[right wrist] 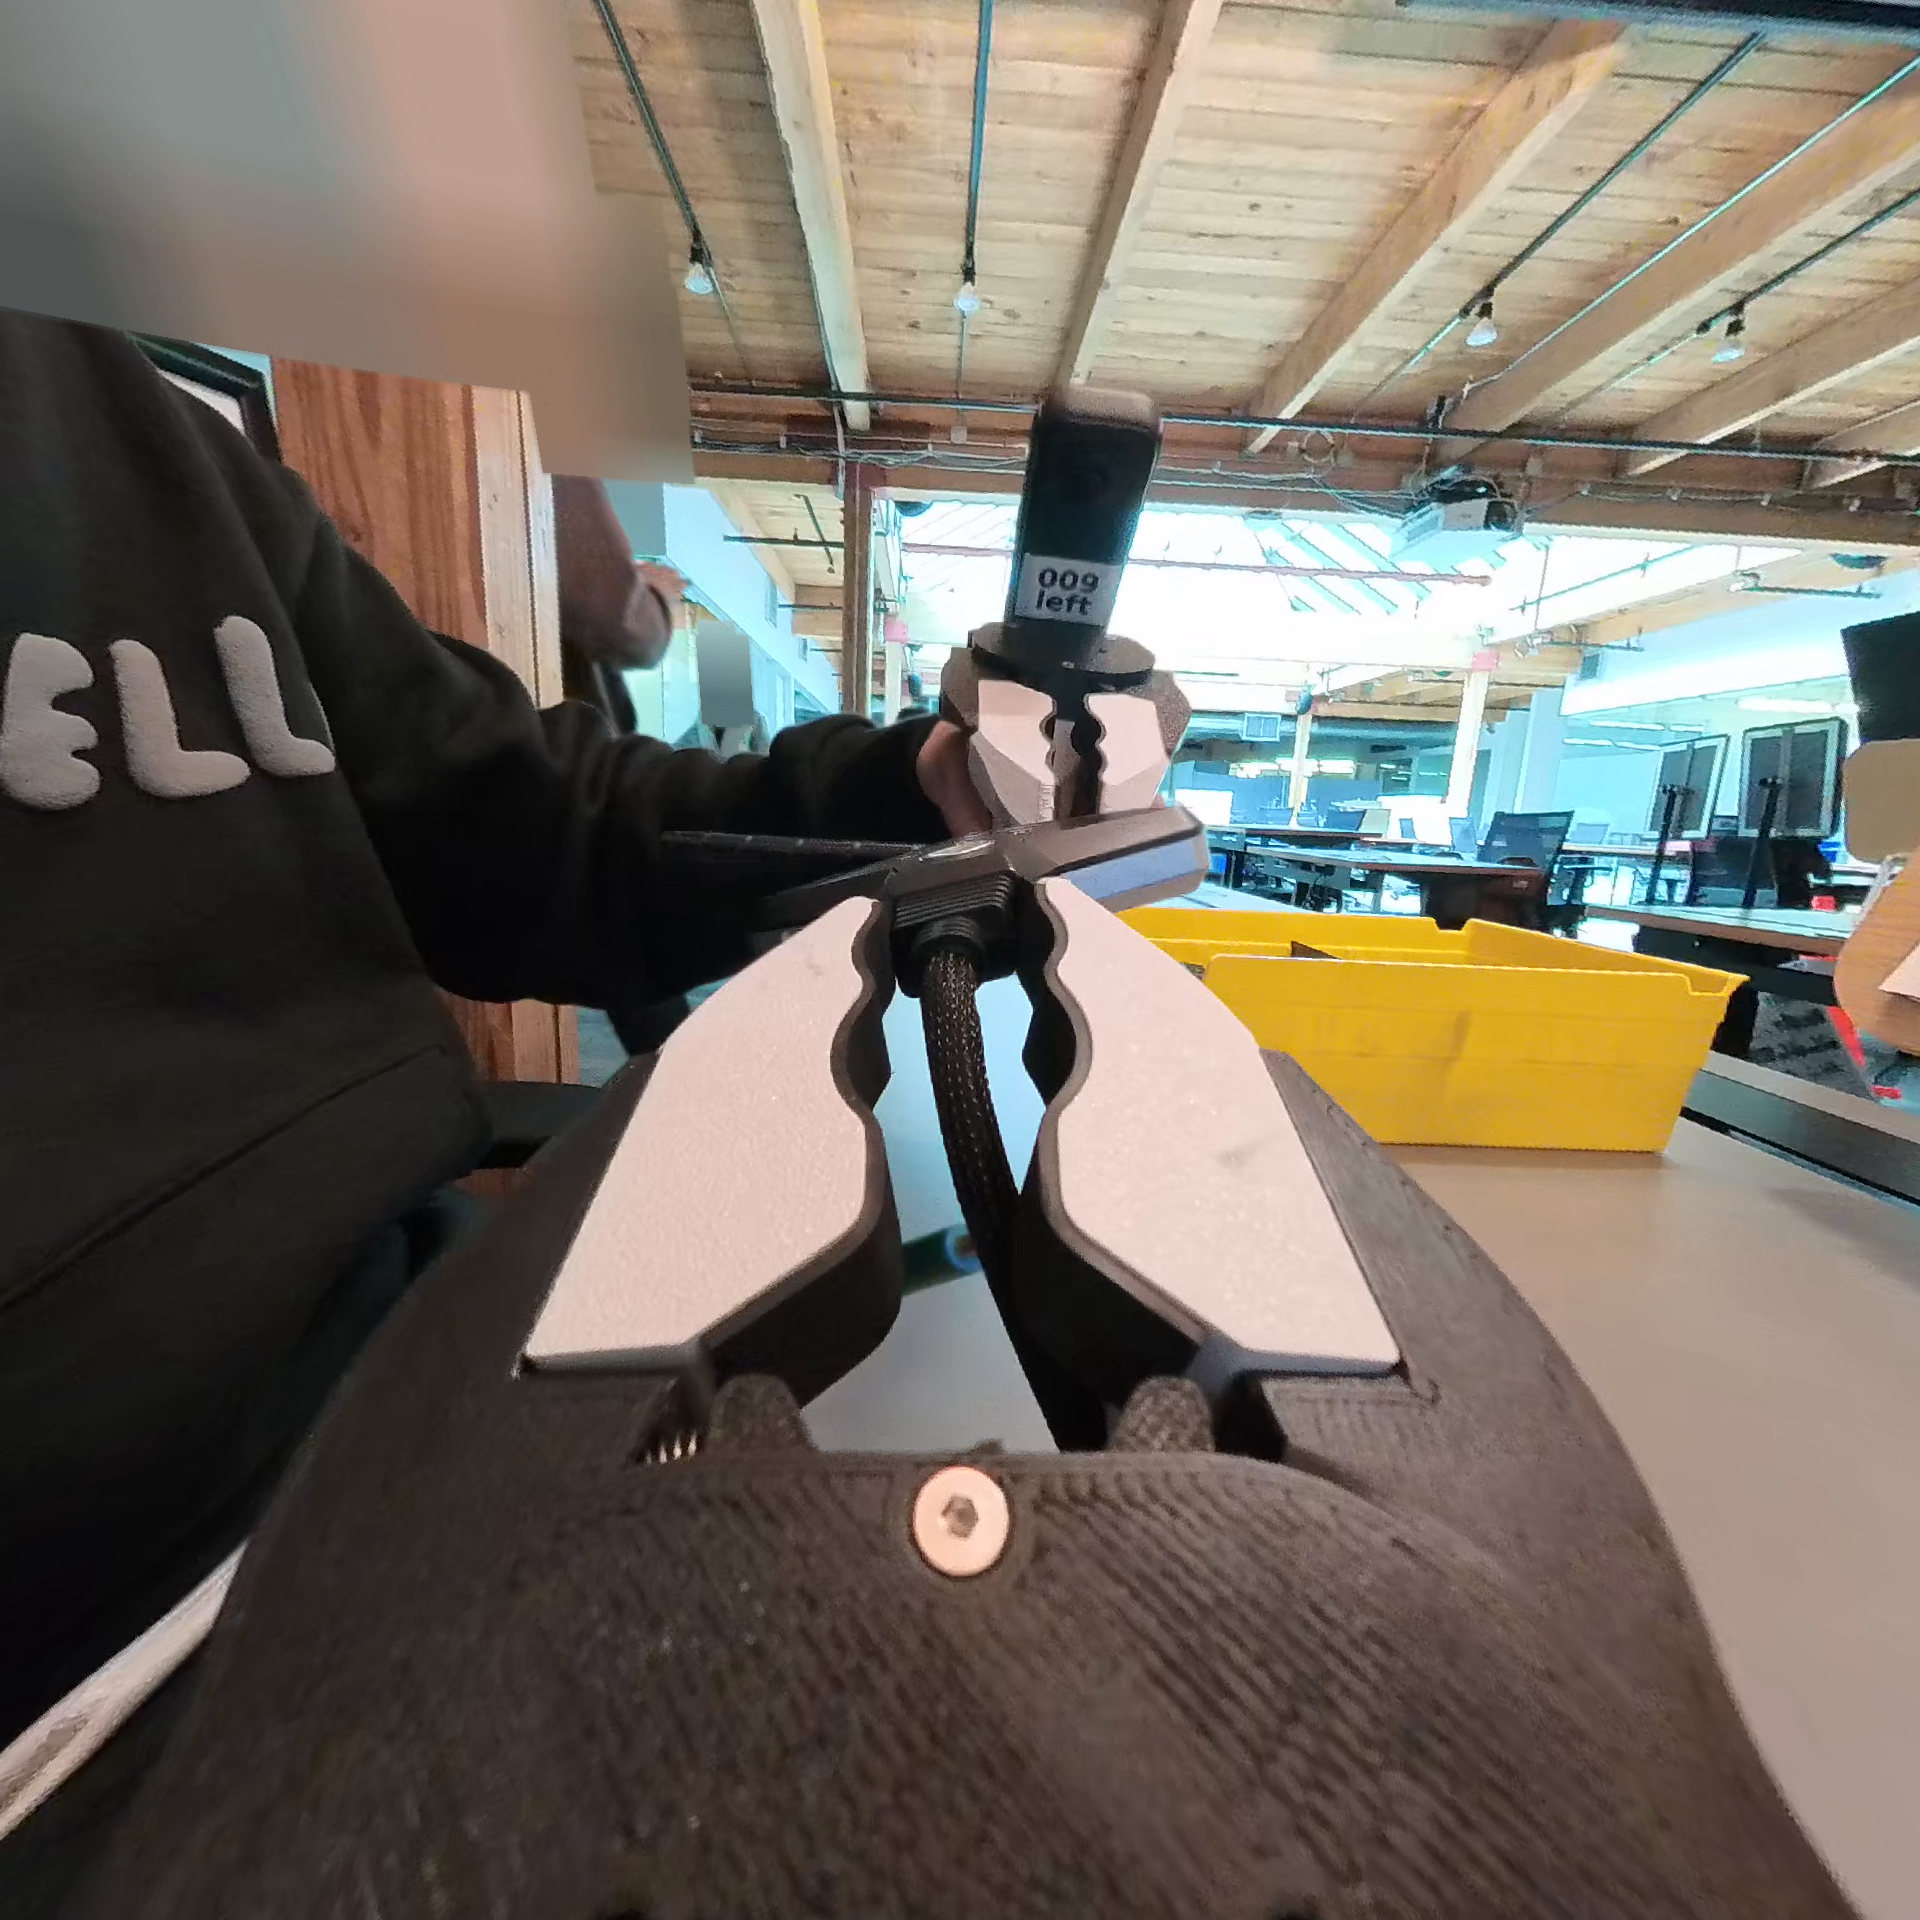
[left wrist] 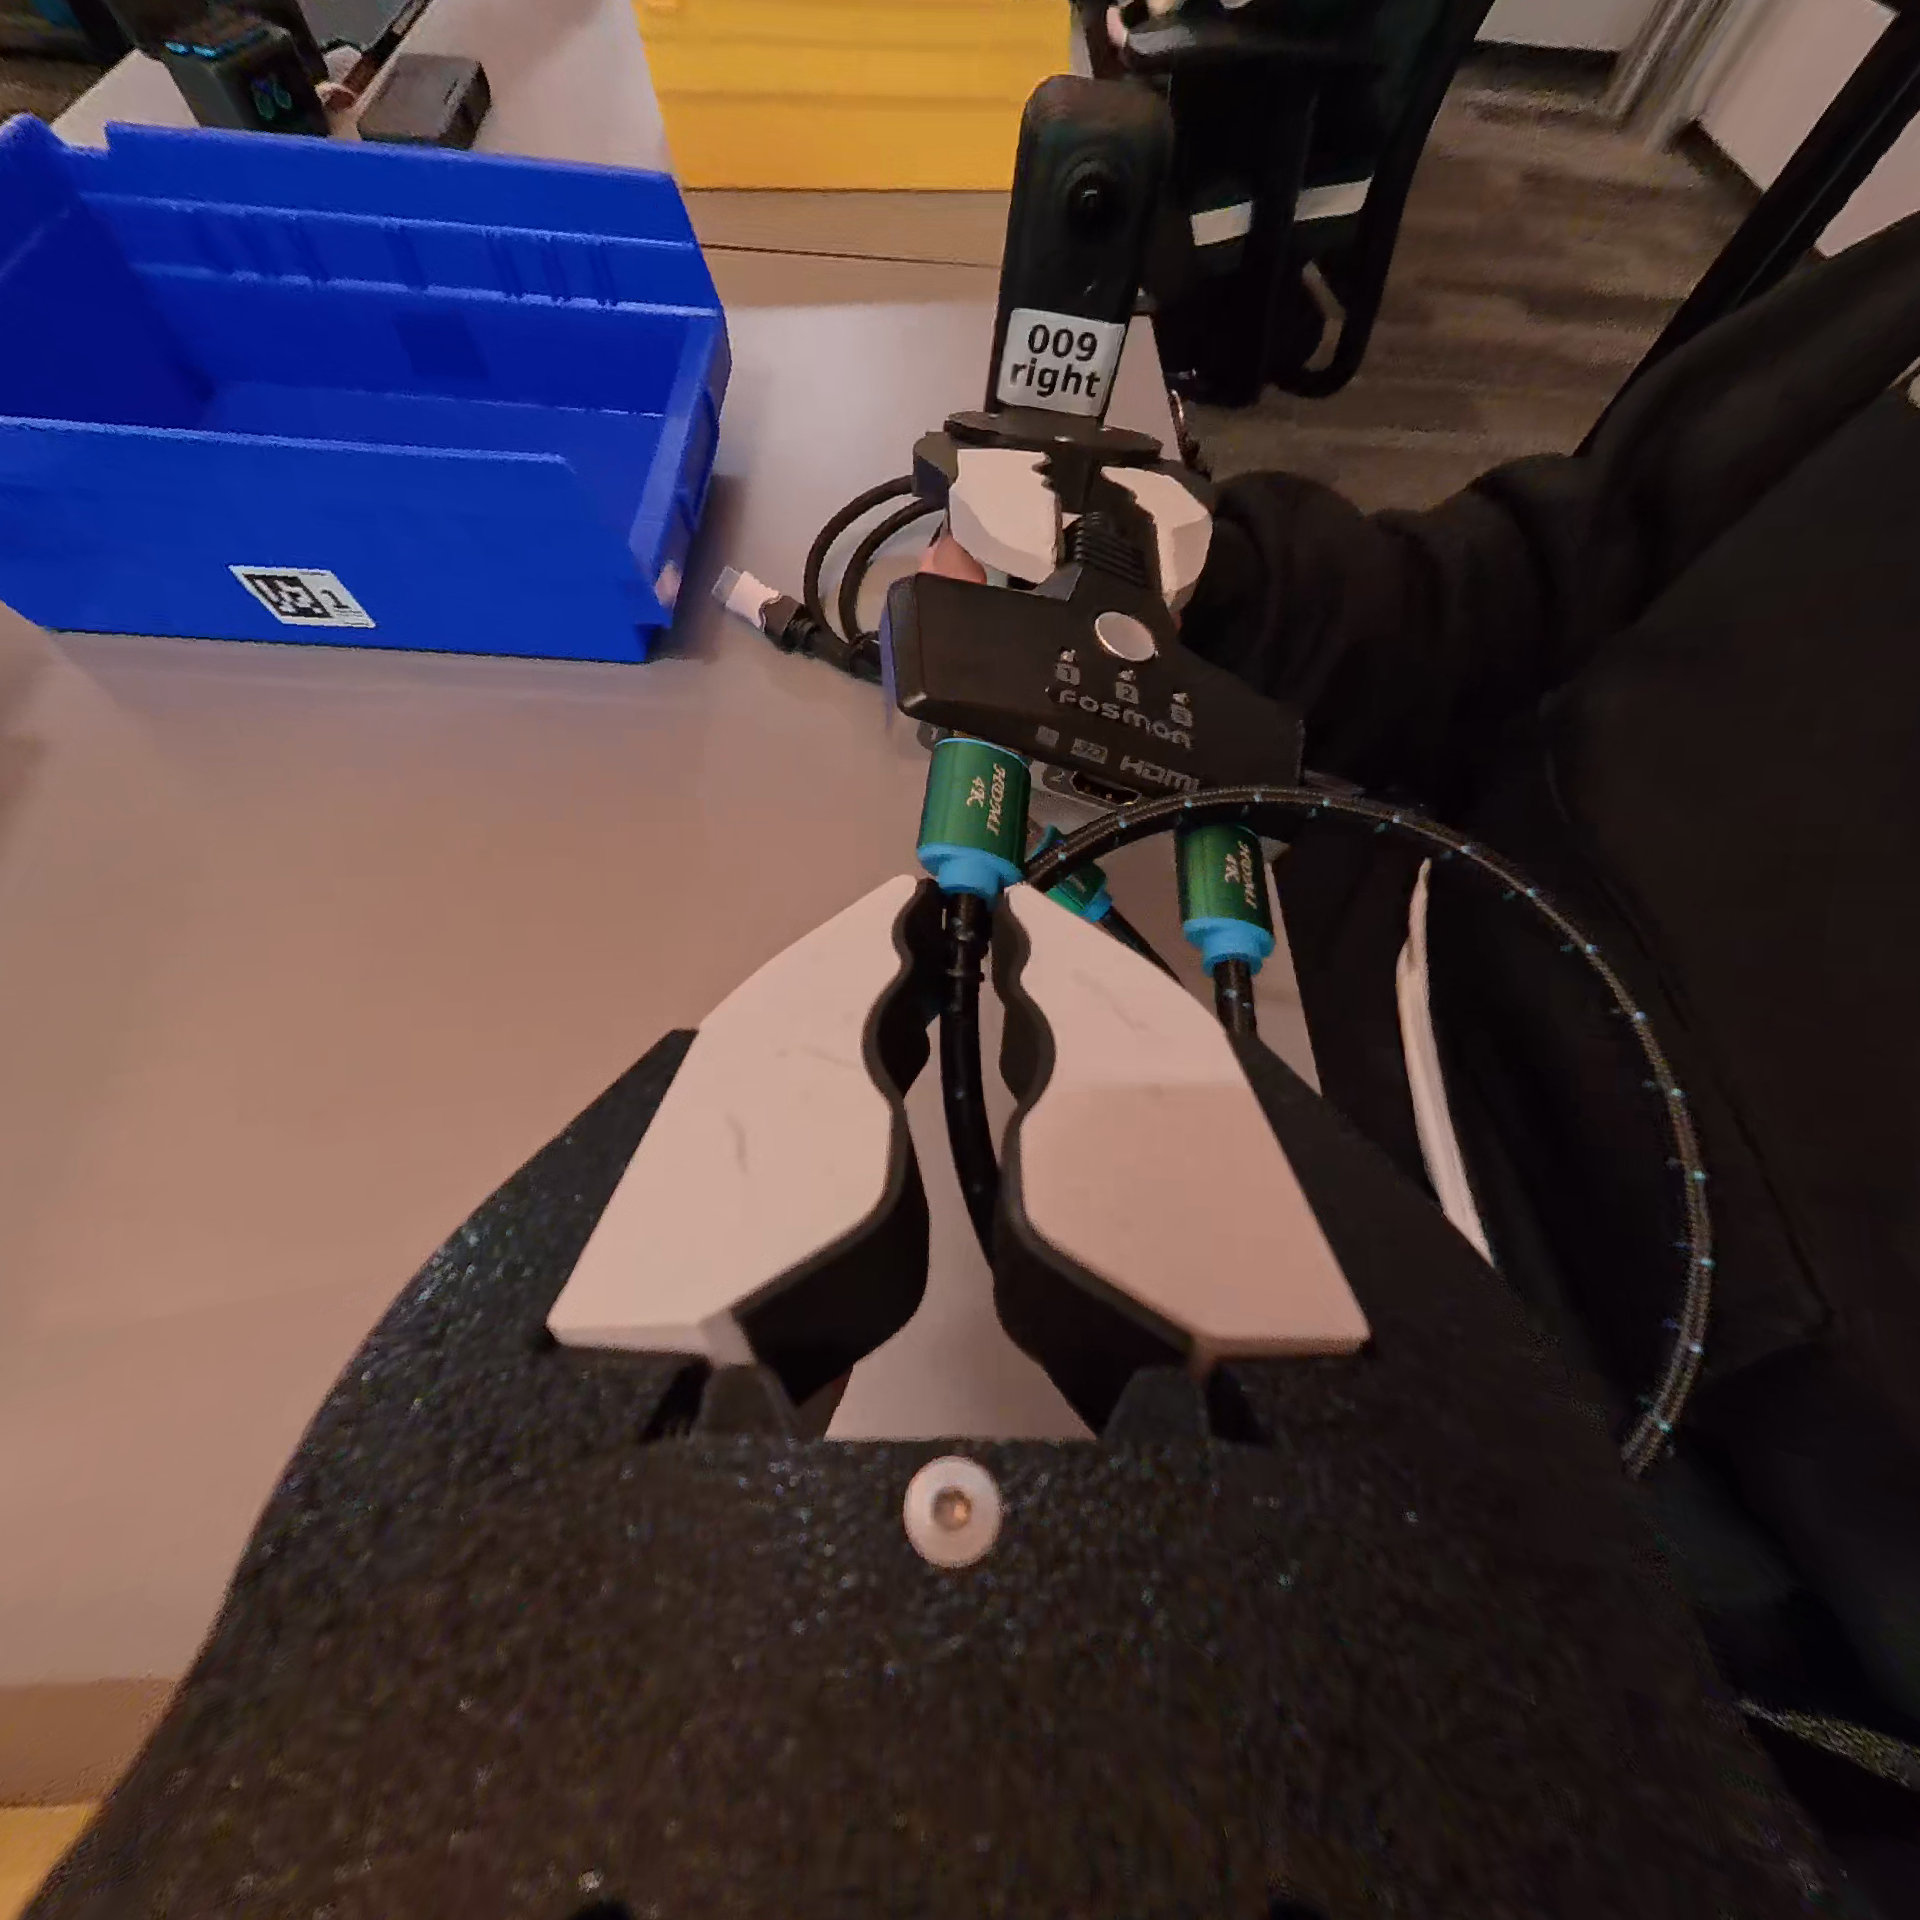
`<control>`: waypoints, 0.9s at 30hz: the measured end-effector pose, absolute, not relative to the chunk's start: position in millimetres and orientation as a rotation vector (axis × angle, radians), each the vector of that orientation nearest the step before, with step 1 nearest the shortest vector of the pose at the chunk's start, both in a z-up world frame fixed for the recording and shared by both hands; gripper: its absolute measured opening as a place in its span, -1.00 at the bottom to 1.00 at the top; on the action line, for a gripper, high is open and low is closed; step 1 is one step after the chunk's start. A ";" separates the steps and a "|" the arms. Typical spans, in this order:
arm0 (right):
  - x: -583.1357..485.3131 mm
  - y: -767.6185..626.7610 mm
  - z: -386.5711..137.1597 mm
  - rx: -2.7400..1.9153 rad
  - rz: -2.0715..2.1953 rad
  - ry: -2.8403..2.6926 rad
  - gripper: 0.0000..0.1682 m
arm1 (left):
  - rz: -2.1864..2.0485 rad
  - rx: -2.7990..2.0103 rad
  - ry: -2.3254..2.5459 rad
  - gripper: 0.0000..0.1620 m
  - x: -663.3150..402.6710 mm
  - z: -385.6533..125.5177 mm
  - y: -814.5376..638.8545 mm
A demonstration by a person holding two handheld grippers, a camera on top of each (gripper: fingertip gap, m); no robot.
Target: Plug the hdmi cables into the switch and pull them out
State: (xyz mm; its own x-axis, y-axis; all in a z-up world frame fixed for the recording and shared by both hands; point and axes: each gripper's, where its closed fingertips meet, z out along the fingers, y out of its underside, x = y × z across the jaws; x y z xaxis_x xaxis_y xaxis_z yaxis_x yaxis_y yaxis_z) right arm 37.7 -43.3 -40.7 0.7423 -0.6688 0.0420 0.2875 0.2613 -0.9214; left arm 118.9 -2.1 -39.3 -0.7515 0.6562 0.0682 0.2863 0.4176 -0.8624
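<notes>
The black HDMI switch (left wrist: 1091,675) is held above the grey table (left wrist: 416,935). My right gripper (right wrist: 954,904) is shut on the ribbed boot of the switch's own black braided cable (right wrist: 961,1049), and it also shows in the left wrist view (left wrist: 1070,520). The switch shows edge-on in the right wrist view (right wrist: 1101,852). A green HDMI plug with a blue collar (left wrist: 971,821) sits in the switch's left port. My left gripper (left wrist: 961,894) is shut on its black cable just behind the collar. A second green plug (left wrist: 1221,883) sits in the right port. The middle port (left wrist: 1107,790) is empty. A third green plug (left wrist: 1075,883) lies partly hidden below.
A blue bin (left wrist: 364,416) stands at the left on the table, a yellow bin (left wrist: 852,94) farther back, also in the right wrist view (right wrist: 1455,1029). A loose cable end (left wrist: 748,597) lies by the blue bin. A person's black sleeve (left wrist: 1558,623) fills the right side.
</notes>
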 end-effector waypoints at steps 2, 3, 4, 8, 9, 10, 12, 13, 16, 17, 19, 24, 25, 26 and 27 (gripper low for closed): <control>38.4 -43.2 -42.5 -1.141 -0.670 0.399 -0.71 | 1.279 -0.812 -2.295 -0.89 119.8 -41.3 -1.9; 38.2 -43.4 -42.0 -1.137 -0.671 0.397 -0.71 | 1.280 -0.805 -2.294 -0.89 119.4 -41.5 -1.7; 38.1 -43.5 -41.6 -1.134 -0.673 0.395 -0.71 | 1.285 -0.794 -2.291 -0.89 119.0 -41.2 -1.5; 35.4 -44.8 -39.1 -1.112 -0.667 0.375 -0.71 | 1.319 -0.789 -2.302 -0.88 115.9 -37.5 -1.2; 33.7 -44.8 -39.1 -1.112 -0.660 0.366 -0.71 | 1.315 -0.791 -2.302 -0.88 113.7 -36.9 -0.6; 31.6 -44.7 -39.1 -1.116 -0.655 0.355 -0.71 | 1.308 -0.801 -2.302 -0.88 111.4 -36.7 0.3; 26.4 -47.0 -35.5 -1.110 -0.670 0.329 -0.71 | 1.327 -0.816 -2.293 -0.88 105.7 -33.0 -0.3; 24.9 -47.3 -36.6 -1.135 -0.686 0.322 -0.71 | 1.330 -0.831 -2.310 -0.88 104.0 -32.0 -0.8; 17.0 -50.6 -30.2 -1.119 -0.704 0.277 -0.72 | 1.353 -0.887 -2.334 -0.87 95.6 -25.5 -1.0; 15.1 -53.1 -27.2 -1.105 -0.702 0.274 -0.72 | 1.399 -0.878 -2.310 -0.83 93.0 -17.4 -1.7; 9.5 -58.8 -22.5 -1.090 -0.715 0.268 -0.72 | 1.566 -0.815 -2.197 -0.69 93.7 12.2 -0.5; -0.4 -71.9 -7.6 -1.067 -0.796 0.271 -0.72 | 2.058 -0.431 -1.856 -0.61 151.0 77.1 18.9; -1.7 -71.5 -4.6 -1.078 -0.812 0.269 -0.72 | 2.086 -0.355 -1.834 -0.61 164.8 73.5 22.2; -3.1 -70.3 -1.5 -1.092 -0.829 0.262 -0.72 | 2.085 -0.298 -1.839 -0.62 176.1 63.5 24.1; -3.7 -68.9 1.8 -1.107 -0.849 0.261 -0.72 | 2.066 -0.254 -1.862 -0.62 185.1 49.1 24.7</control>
State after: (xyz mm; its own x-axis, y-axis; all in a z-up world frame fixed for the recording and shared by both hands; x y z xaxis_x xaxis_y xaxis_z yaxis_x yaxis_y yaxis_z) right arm -3.7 -68.9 1.8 0.6676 -0.7131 0.2139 0.4694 0.1802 -0.8644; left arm 185.1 24.7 49.1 -0.9239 0.3702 0.0970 -0.1348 -0.0775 -0.9878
